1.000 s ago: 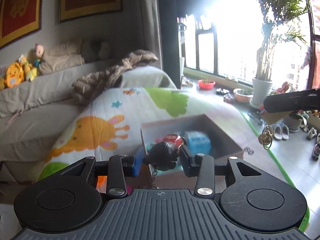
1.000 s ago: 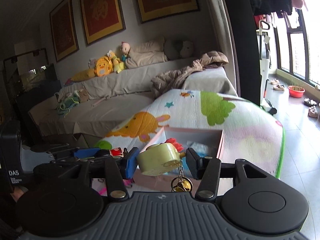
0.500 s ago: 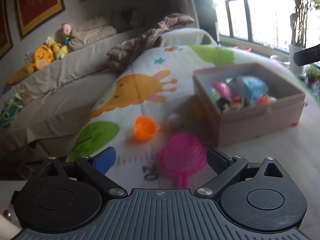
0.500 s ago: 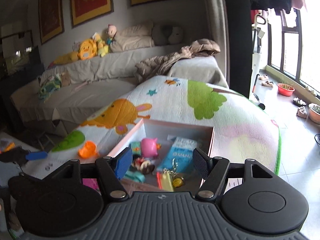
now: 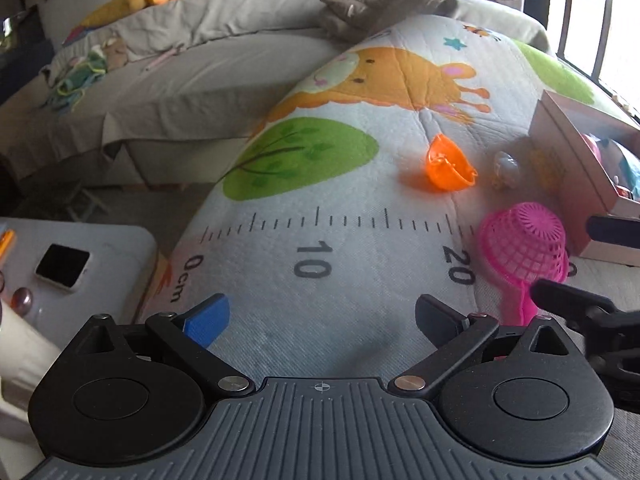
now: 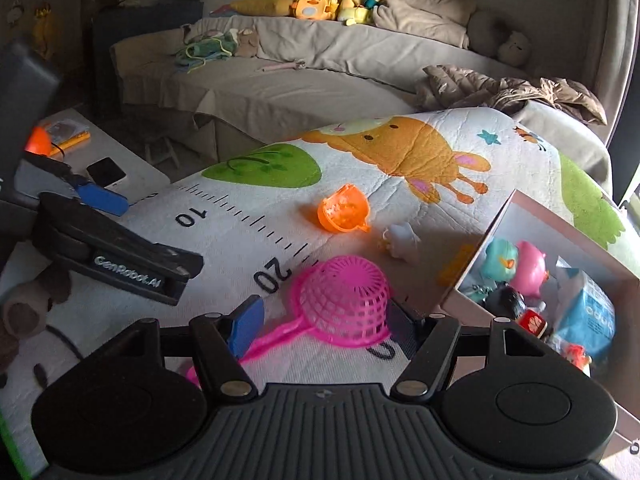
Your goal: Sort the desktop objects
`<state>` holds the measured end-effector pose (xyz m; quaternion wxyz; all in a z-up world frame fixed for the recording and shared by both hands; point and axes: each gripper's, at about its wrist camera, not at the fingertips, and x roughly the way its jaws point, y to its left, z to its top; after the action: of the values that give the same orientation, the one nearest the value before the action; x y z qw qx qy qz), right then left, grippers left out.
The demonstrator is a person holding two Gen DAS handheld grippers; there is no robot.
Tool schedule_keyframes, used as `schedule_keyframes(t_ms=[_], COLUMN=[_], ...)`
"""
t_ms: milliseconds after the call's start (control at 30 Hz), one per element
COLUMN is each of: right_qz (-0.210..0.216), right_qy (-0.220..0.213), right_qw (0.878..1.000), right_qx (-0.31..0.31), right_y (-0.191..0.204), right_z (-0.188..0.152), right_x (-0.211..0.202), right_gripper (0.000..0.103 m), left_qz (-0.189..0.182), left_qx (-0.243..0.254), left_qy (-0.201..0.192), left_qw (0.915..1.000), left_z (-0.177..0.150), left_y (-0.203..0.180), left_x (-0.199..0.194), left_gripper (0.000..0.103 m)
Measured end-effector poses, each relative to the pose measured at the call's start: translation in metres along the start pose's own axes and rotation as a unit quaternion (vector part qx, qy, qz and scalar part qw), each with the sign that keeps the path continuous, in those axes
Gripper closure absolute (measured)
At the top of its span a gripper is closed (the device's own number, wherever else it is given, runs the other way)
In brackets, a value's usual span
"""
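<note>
Pink sieve (image 6: 344,300) lies dome-up on the mat (image 6: 248,208), lower centre of the right wrist view, just left of the box (image 6: 480,256). Both toys carried a second ago are dropped in the box. Right gripper (image 6: 324,324) is empty, jaws apart, framing the sieve. Left gripper (image 5: 320,316) is wide open, empty. Orange cup (image 5: 448,168) and a pale toy (image 6: 400,238) still need sorting.
</note>
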<state>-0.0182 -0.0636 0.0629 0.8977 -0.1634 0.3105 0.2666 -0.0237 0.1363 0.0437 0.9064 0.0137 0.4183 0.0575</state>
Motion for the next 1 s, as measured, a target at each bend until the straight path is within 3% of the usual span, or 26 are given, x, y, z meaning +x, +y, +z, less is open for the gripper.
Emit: schedule_keyframes(t_ms=[133,267,467,600,667,767,833,1000], right_qz=[-0.064,-0.053,-0.015,-0.036,-0.066,-0.127,-0.164,-0.146], right_qy=[-0.027,0.003,0.016,0.015,0.017,0.020,0.021,0.002], right_qw=[0.997,0.999,1.000,0.999,0.998,0.992,0.985,0.972], right_qx=[-0.032,-0.008,-0.003,-0.015,-0.010,0.016,0.052,0.186], right_y=[0.007,-0.004,-0.007,-0.020,-0.036,-0.067,-0.089,-0.131], right_z=[0.005,0.004,-0.021,-0.054,-0.068,-0.086,-0.096,-0.118], right_x=[0.031,0.046,0.006,-0.028,-0.040,-0.050,-0.055,-0.067], right_gripper=[0.037,0.042,0.044,0.044,0.044,0.043,0.035,0.021], left_qz=[-0.007,-0.012,-0.019,-0.032,-0.042,-0.054,-0.060,-0.075], left_qx=[0.007,0.010,0.024,0.051,0.065,0.085,0.096,0.113], left_qy=[-0.006,-0.007,-0.011,-0.016,-0.017,-0.023,-0.027,-0.048], left_qw=[0.9999,0.9998,0.9995,0.9981,0.9969,0.9946,0.9932,0.9896], left_z=[-0.001,0.001,0.004,0.003,0.003,0.004,0.005,0.010], left_y=[0.001,0.000,-0.012,-0.030,-0.041,-0.059,-0.069,-0.087], left_x=[-0.002,-0.003,-0.009,-0.015,-0.017,-0.021,-0.022,-0.016], left_gripper=[0.001,0.001,0.000,0.000,0.000,0.000,0.000,0.000])
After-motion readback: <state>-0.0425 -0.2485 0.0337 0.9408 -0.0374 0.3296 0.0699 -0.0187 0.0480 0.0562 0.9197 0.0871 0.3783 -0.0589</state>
